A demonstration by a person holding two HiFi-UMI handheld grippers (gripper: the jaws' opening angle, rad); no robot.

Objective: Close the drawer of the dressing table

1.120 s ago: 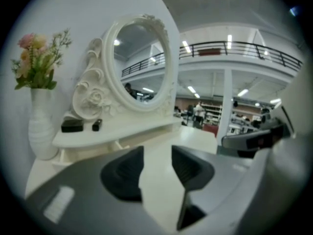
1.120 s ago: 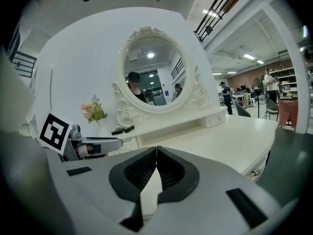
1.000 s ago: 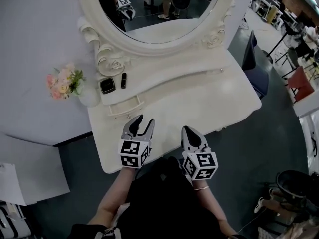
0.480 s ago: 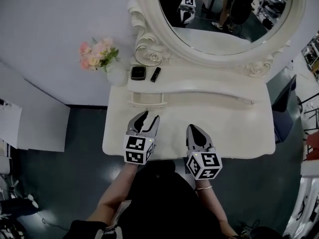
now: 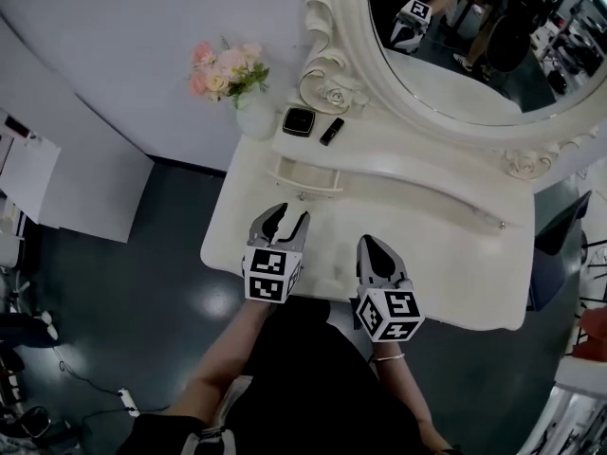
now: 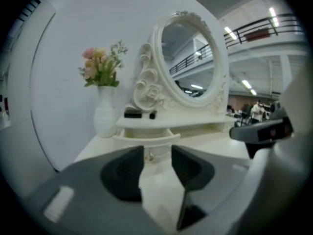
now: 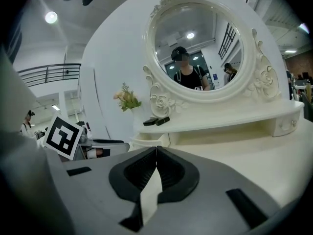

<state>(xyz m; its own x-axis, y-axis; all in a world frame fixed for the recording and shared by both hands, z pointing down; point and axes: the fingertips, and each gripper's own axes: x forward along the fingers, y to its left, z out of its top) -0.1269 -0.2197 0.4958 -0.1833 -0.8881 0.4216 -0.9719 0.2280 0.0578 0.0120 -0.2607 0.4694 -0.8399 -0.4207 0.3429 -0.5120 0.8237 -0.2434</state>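
The white dressing table (image 5: 427,282) carries a small drawer (image 5: 303,177) under its raised shelf, pulled out toward me. My left gripper (image 5: 285,218) hovers over the tabletop just in front of that drawer, jaws open and empty. Seen from the left gripper view, the drawer (image 6: 146,142) with its small knob lies straight ahead between the open jaws (image 6: 157,156). To the right, my right gripper (image 5: 373,245) is shut with nothing in it; from the right gripper view (image 7: 156,156) the drawer (image 7: 149,140) sits ahead and slightly left.
A white vase of pink flowers (image 5: 239,88) stands at the table's back left corner. A black compact (image 5: 299,121) and a black lipstick (image 5: 331,131) lie on the shelf above the drawer. The oval mirror (image 5: 474,45) rises behind. Dark floor surrounds the table.
The view has swung, so the table now sits further right and turned. Both grippers have shifted over the tabletop; the left one now lines up closer in front of the drawer.
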